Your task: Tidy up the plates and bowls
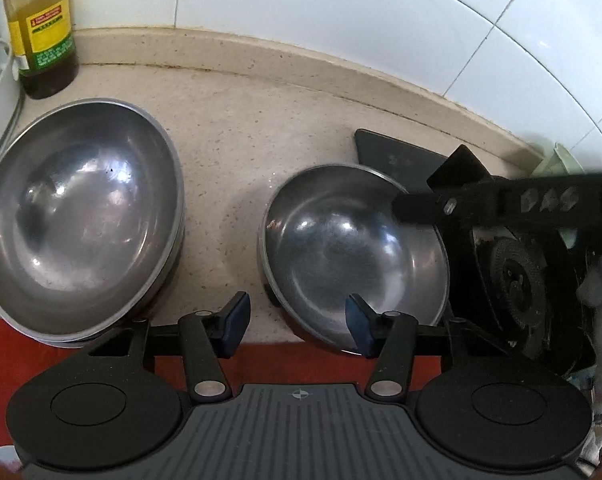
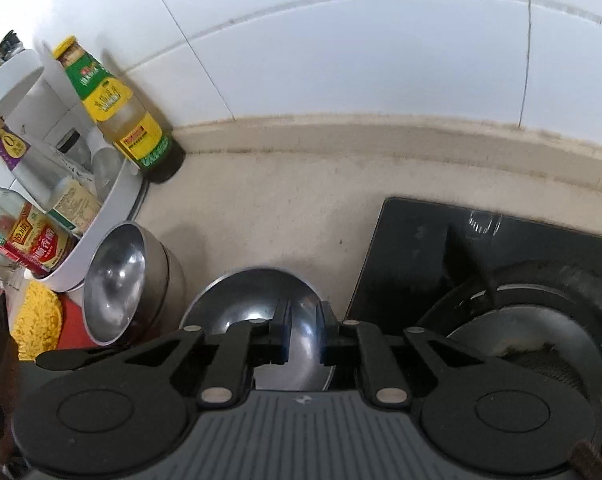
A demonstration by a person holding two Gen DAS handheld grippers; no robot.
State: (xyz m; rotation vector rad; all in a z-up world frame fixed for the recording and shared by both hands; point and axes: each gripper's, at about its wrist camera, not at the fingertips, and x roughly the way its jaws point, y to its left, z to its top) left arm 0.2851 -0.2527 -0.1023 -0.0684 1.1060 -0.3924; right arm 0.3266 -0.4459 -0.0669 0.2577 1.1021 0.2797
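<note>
Two round stainless-steel bowls sit on the speckled beige stone table (image 1: 229,128). The larger steel bowl (image 1: 81,208) is over on the left, stacked on at least one more, near a tall oil bottle with a yellow-and-green label (image 1: 41,28) that stands against the white tiled wall (image 1: 341,8).

The smaller steel bowl (image 1: 353,256) rests by the table's front edge, right beside the black glass gas hob (image 2: 481,248) and its round burner (image 1: 517,280).

Left tongs (image 1: 297,326) hover low at that smaller bowl's near rim: the blue pads are apart, one outside the rim over bare table, one over the inside, and whether either touches the metal I cannot tell. They look released, nothing clamped.

Right tongs (image 2: 305,334) come in from the hob side, jaws nearly together on the smaller bowl's rim; from the left wrist view the fingertip lies across the far right edge. Clenched on the bowl.
</note>
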